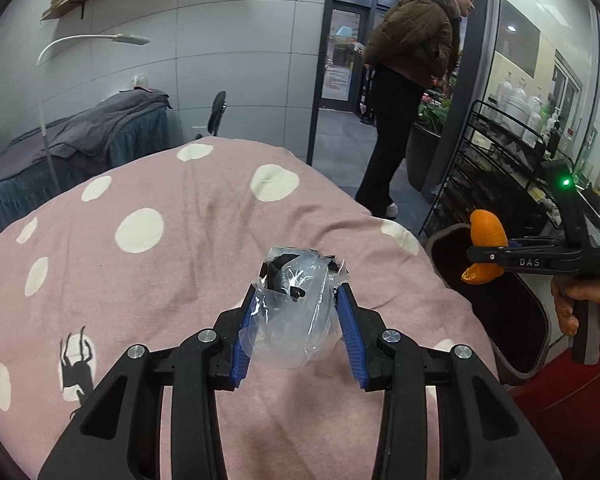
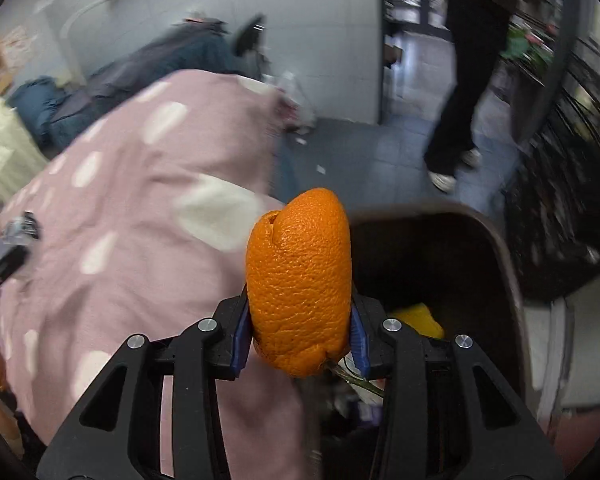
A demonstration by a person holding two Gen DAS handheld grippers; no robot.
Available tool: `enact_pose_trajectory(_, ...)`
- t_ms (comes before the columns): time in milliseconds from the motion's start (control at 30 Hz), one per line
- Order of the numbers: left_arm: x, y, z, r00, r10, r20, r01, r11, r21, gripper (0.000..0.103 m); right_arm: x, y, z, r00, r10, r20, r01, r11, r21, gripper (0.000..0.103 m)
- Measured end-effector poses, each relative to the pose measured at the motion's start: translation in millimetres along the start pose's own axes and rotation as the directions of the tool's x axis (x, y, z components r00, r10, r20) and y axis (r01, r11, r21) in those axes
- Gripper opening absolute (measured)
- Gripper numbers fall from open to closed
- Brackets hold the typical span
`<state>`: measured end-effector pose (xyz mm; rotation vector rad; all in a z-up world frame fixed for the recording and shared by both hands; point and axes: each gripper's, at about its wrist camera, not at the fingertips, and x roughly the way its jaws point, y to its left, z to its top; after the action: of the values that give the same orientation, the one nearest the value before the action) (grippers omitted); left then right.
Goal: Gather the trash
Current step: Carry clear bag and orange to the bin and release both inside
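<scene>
My left gripper is shut on a crumpled clear plastic wrapper with black print, held above the pink polka-dot blanket. My right gripper is shut on a piece of orange peel. In the left wrist view the right gripper holds the peel over the open dark trash bin. In the right wrist view the bin lies just beyond the peel, with yellow trash inside.
A person in a brown jacket stands in the doorway. A black wire rack with bottles stands right of the bin. A grey-covered bed and a white lamp are at the back left.
</scene>
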<state>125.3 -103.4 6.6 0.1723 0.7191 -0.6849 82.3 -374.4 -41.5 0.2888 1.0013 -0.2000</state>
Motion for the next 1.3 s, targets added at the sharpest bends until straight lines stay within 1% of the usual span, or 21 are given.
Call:
enact_pose_trajectory(33, 2, -6, 1, 1.0, -0.009, -0.002, 0.009, 1.0, 0.009, 0.038, 4, -11, -6, 1.0, -0.023, -0.018, 0.023, 0.999, 0.024, 0.04)
enact_pose_trajectory(133, 11, -27, 6, 0.999, -0.047, -0.018, 0.048, 0.998, 0.043, 0.038, 15, -34, -21, 0.997, -0.031, -0.077, 0.037, 0.996, 0.078, 0.041)
enact_pose_trajectory(267, 22, -54, 10, 0.994, -0.102, -0.046, 0.105, 0.992, 0.076, 0.038, 30, -49, -36, 0.989, -0.074, -0.127, 0.086, 0.992, 0.089, 0.042)
enact_pose_trajectory(367, 31, -74, 11, 0.988, -0.139, -0.074, 0.146, 0.984, 0.101, 0.038, 40, -60, -42, 0.986, -0.063, -0.155, 0.083, 0.988, 0.13, 0.049)
enact_pose_trajectory(400, 34, -79, 12, 0.986, -0.146, -0.083, 0.155, 0.982, 0.106, 0.038, 40, -64, -44, 0.986, -0.057, -0.156, 0.08, 0.986, 0.144, 0.054)
enact_pose_trajectory(433, 36, -83, 13, 0.984, -0.154, -0.09, 0.163, 0.98, 0.111, 0.038, 40, -66, -45, 0.987, -0.055, -0.152, 0.079, 0.985, 0.152, 0.06)
enact_pose_trajectory(500, 40, -92, 14, 0.98, -0.169, -0.104, 0.181, 0.976, 0.124, 0.038, 38, -69, -45, 0.988, -0.066, -0.137, 0.089, 0.983, 0.163, 0.065)
enact_pose_trajectory(700, 58, -115, 20, 0.961, -0.22, -0.166, 0.243, 0.96, 0.137, 0.038, 20, -79, -49, 0.991, -0.107, -0.082, 0.121, 0.973, 0.195, 0.066)
enact_pose_trajectory(800, 70, -132, 24, 0.948, -0.246, -0.202, 0.277, 0.95, 0.146, 0.038, 3, -85, -55, 0.985, -0.164, -0.044, 0.17, 0.964, 0.206, 0.067)
enact_pose_trajectory(833, 74, -137, 26, 0.942, -0.256, -0.219, 0.292, 0.945, 0.148, 0.038, -1, -85, -56, 0.983, -0.181, -0.033, 0.183, 0.961, 0.209, 0.07)
enact_pose_trajectory(867, 80, -145, 27, 0.936, -0.262, -0.233, 0.302, 0.941, 0.155, 0.038, -6, -87, -58, 0.979, -0.201, -0.022, 0.201, 0.956, 0.214, 0.071)
enact_pose_trajectory(933, 86, -156, 28, 0.936, -0.255, -0.244, 0.302, 0.936, 0.182, 0.038, -15, -93, -62, 0.971, -0.24, -0.011, 0.236, 0.946, 0.224, 0.071)
enact_pose_trajectory(1033, 99, -180, 30, 0.921, -0.267, -0.283, 0.331, 0.92, 0.21, 0.038, -28, -103, -66, 0.96, -0.28, 0.003, 0.271, 0.931, 0.245, 0.071)
enact_pose_trajectory(1133, 112, -201, 29, 0.906, -0.277, -0.32, 0.359, 0.904, 0.232, 0.039, -38, -118, -72, 0.955, -0.297, 0.011, 0.281, 0.916, 0.286, 0.071)
enact_pose_trajectory(1200, 121, -214, 25, 0.904, -0.259, -0.341, 0.355, 0.899, 0.257, 0.039, -41, -126, -75, 0.953, -0.303, 0.013, 0.284, 0.907, 0.311, 0.071)
enact_pose_trajectory(1267, 130, -224, 22, 0.887, -0.258, -0.383, 0.373, 0.89, 0.261, 0.04, -42, -132, -78, 0.951, -0.31, 0.005, 0.292, 0.899, 0.327, 0.071)
enact_pose_trajectory(1300, 136, -229, 20, 0.873, -0.258, -0.414, 0.384, 0.887, 0.257, 0.041, -42, -136, -81, 0.949, -0.316, 0.003, 0.297, 0.895, 0.334, 0.071)
